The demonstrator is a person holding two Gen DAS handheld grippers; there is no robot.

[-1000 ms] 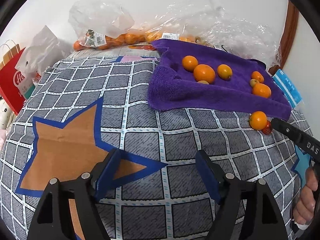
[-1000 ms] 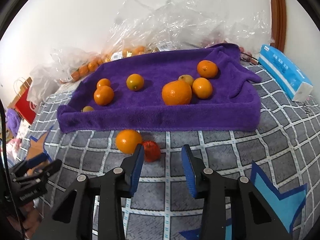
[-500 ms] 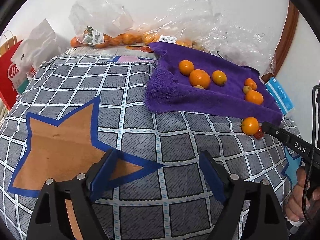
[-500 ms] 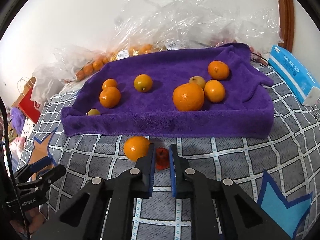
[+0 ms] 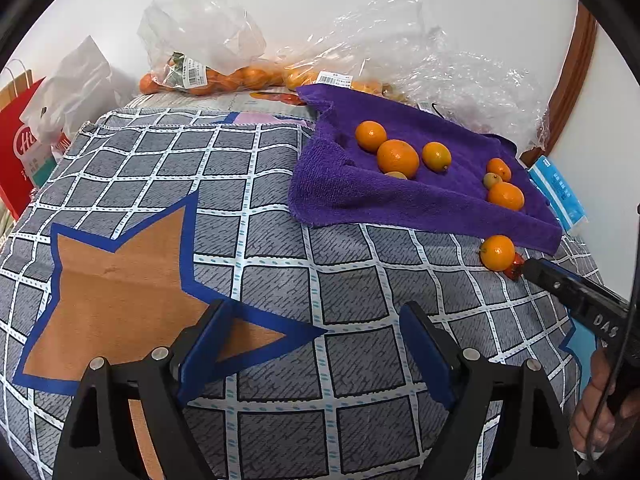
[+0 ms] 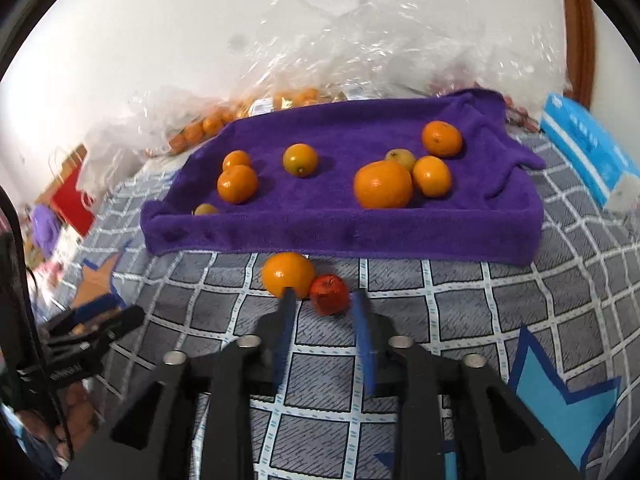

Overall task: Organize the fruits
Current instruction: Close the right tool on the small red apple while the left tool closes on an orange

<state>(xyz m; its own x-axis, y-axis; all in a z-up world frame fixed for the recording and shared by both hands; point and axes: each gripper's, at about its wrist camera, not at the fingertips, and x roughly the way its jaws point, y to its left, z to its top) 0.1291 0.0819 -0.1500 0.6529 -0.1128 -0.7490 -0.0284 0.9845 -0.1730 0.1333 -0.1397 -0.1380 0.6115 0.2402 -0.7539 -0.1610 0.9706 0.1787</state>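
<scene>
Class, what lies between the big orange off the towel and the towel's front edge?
Only bare checked cloth separates the orange from the towel, per the right wrist view.

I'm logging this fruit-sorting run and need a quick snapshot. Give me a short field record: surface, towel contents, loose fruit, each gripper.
surface: grid-pattern cloth with star prints
purple towel: eight orange and yellowish citrus fruits lie on it
loose fruit: orange and small red fruit touching each other, in front of the towel
right gripper: jaws opening, red fruit between the fingers, not clamped
left gripper: open, empty, over the cloth
behind towel: plastic bags holding more oranges
</scene>
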